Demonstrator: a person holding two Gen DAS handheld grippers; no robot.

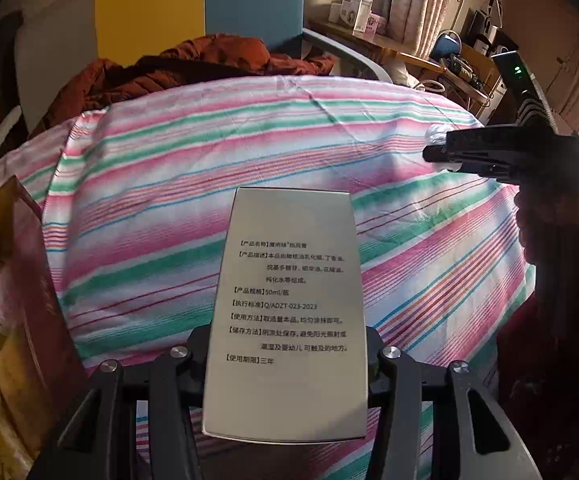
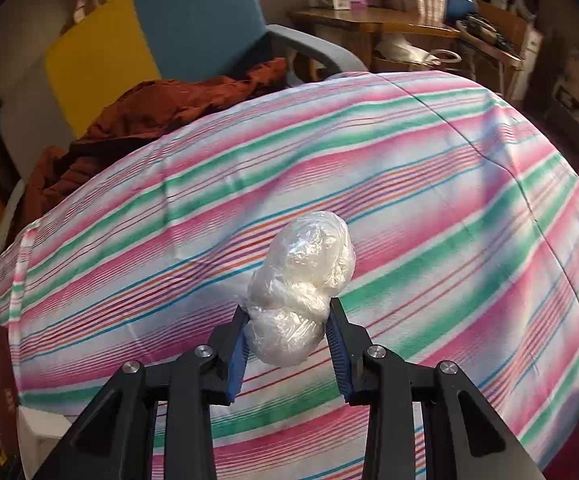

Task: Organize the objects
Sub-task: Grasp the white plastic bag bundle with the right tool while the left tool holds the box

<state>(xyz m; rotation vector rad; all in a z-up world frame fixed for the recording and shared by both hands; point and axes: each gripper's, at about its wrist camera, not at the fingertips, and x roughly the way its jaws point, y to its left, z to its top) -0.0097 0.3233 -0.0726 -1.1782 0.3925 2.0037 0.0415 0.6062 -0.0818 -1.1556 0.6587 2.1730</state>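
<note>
Silver box [image 1: 285,320] sat clenched in the left gripper [image 1: 289,356]; the right gripper [image 2: 289,320], at its 2 o'clock, grasped a plastic wad [image 2: 301,288] over the striped sheet [image 2: 409,184].

Left gripper [image 1: 287,354]: black linkage arms, silver round screws at pivots. Right gripper [image 2: 287,330]: identical black arms, silver screws, ribbed blue finger pads [image 2: 236,360].

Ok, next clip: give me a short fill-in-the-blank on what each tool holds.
1. The left tool grips a silver ____ printed with Chinese text.
2. The right tool is shut on a wad of clear ____.
3. Both hang above a ____ sheet.

Missing: box; plastic; striped
</note>
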